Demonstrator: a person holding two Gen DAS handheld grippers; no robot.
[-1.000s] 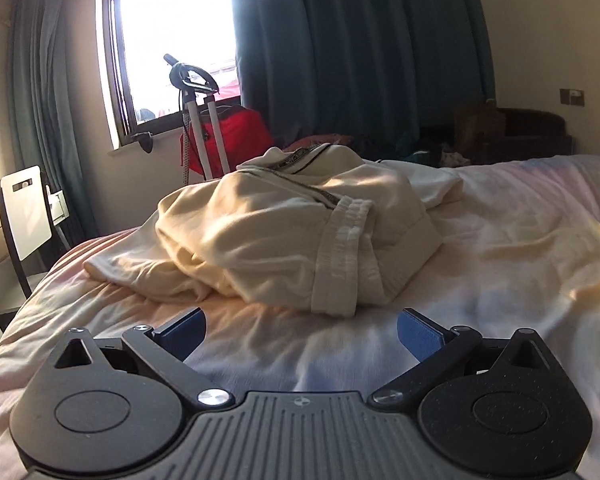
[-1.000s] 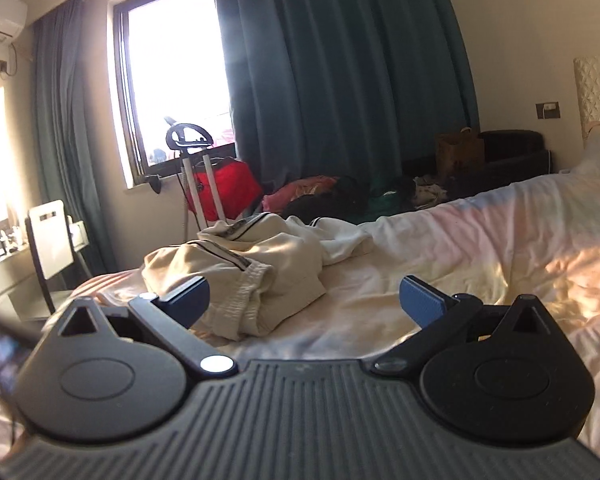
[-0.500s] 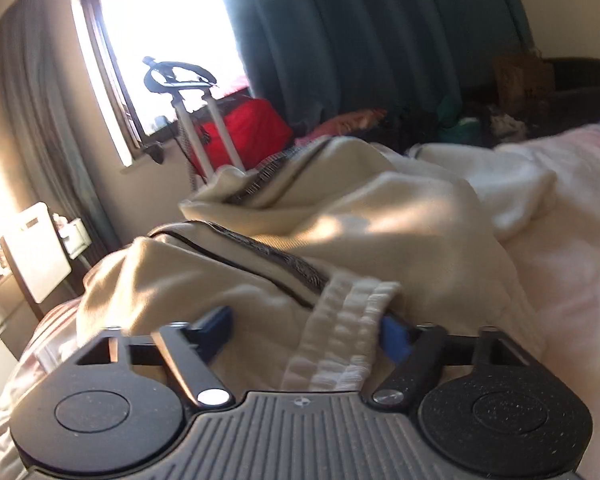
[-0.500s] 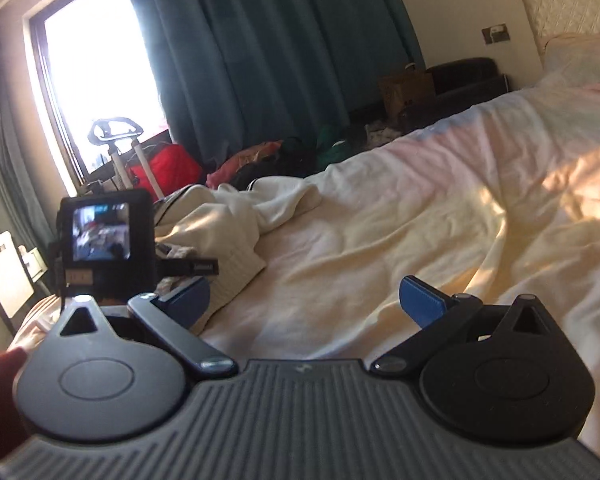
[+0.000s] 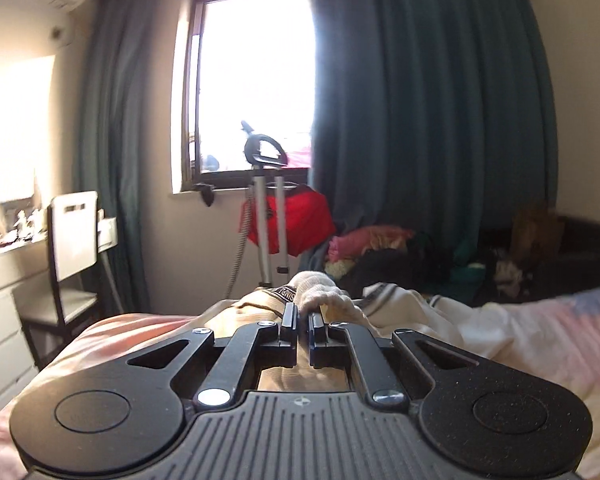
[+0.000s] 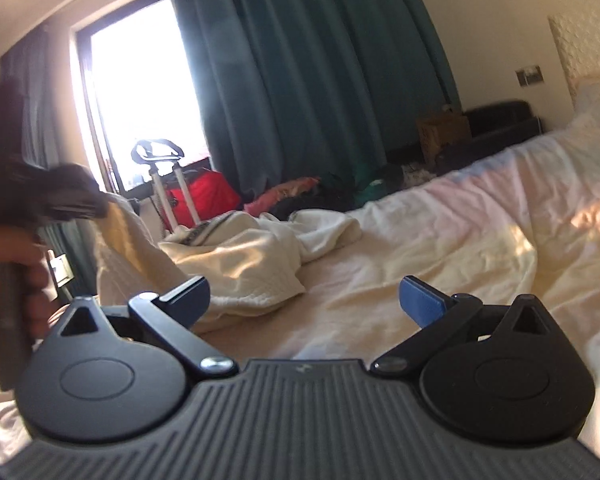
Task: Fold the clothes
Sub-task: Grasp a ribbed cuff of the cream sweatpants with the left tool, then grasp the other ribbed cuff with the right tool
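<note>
A cream sweatshirt point(image 6: 236, 264) with dark striped trim lies crumpled on the bed. My left gripper point(image 5: 302, 322) is shut on its ribbed cuff point(image 5: 320, 294), which bulges out just past the fingertips. In the right wrist view the left gripper point(image 6: 72, 200) shows blurred at the left edge, held by a hand point(image 6: 24, 280), with cream fabric hanging from it. My right gripper point(image 6: 304, 296) is open above the sheet, right of the garment, with nothing between its blue pads point(image 6: 420, 300).
The bed point(image 6: 460, 240) with a pale rumpled sheet stretches to the right. Behind it stand a red suitcase point(image 5: 296, 216) with a raised handle, a pile of clothes point(image 5: 372, 240), teal curtains and a window. A white chair point(image 5: 72, 240) and a desk stand at the left.
My left gripper went from open around the ribbed cuff to shut on it and lifted it. My right gripper swung right, staying open.
</note>
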